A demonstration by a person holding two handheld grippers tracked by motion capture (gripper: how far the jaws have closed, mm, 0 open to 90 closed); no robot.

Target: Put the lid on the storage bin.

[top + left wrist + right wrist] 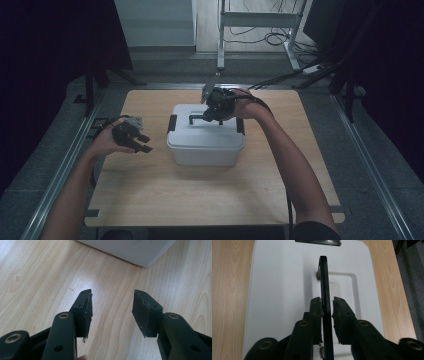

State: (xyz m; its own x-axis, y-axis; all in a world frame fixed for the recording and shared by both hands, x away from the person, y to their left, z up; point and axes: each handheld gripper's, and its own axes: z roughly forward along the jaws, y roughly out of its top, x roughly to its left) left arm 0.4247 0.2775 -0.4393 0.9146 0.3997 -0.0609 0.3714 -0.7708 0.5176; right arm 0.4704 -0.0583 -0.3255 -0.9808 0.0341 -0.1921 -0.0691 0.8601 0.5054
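With the white box [205, 137] mid-surface, the right gripper [327, 305] straddles its raised handle [324, 285], jaws just released, while the left gripper [144, 142] waits open; withdrawing likely follows.

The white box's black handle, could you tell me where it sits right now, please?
In the right gripper view, the black handle stands upright along the middle of the white box's lid, between the right gripper jaws; a thin gap shows on its right side.
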